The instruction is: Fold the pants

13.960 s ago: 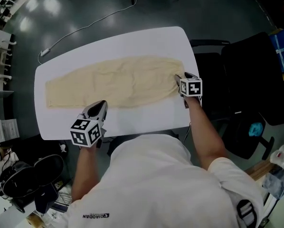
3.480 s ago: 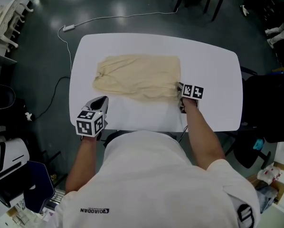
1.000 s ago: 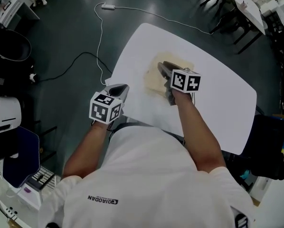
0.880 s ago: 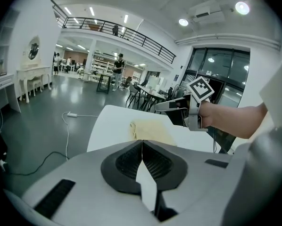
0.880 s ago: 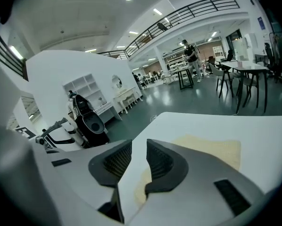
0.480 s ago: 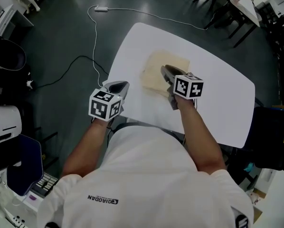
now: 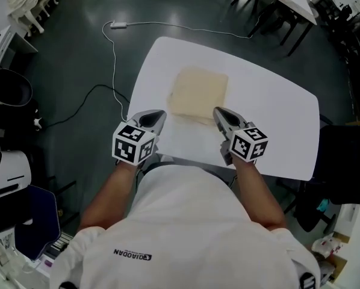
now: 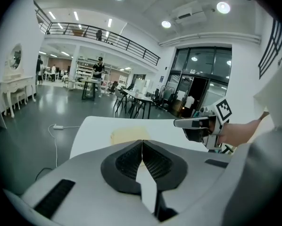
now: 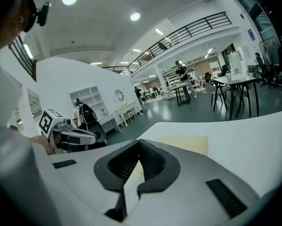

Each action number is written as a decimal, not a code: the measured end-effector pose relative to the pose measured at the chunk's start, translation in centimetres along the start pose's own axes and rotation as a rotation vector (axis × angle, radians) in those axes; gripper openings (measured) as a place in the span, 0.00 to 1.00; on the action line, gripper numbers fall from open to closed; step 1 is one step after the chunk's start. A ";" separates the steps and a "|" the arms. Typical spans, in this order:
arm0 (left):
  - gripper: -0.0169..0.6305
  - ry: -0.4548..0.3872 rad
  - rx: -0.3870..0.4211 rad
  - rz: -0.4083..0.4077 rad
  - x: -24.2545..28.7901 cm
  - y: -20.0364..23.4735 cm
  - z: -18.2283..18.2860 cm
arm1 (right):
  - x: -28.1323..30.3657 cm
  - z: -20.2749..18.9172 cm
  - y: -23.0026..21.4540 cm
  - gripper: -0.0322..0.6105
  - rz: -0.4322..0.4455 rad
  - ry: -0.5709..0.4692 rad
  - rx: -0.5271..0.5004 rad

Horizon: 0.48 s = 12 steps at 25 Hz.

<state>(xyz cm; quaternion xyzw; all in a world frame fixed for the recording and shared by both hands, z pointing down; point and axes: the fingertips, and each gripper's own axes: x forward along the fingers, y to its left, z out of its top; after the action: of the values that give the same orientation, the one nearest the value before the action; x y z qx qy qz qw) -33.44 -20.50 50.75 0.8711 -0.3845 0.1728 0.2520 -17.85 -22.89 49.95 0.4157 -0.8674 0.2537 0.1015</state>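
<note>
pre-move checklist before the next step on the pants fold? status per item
1. Pants folded into a compact rectangle on the table: ok.
2. Left gripper shut and empty: ok.
3. Right gripper has just been closing its jaws; they are shut with nothing between them: ok.
4. Left gripper clear of the fabric: ok.
5. Right gripper clear of the fabric: cannot tell; its tip sits by the pants' near corner.
6. Layer edges lined up: cannot tell from these views.
</note>
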 end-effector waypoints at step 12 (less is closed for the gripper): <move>0.07 -0.063 -0.131 -0.115 1.8 -13.1 -1.1 | -14.3 -4.2 -0.7 0.08 0.063 -0.060 0.010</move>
<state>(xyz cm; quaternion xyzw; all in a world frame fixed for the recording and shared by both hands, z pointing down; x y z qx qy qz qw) -22.50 -13.38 48.59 0.8783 -0.3522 0.1053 0.3057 -8.37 -11.50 48.27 0.3961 -0.8815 0.2487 0.0652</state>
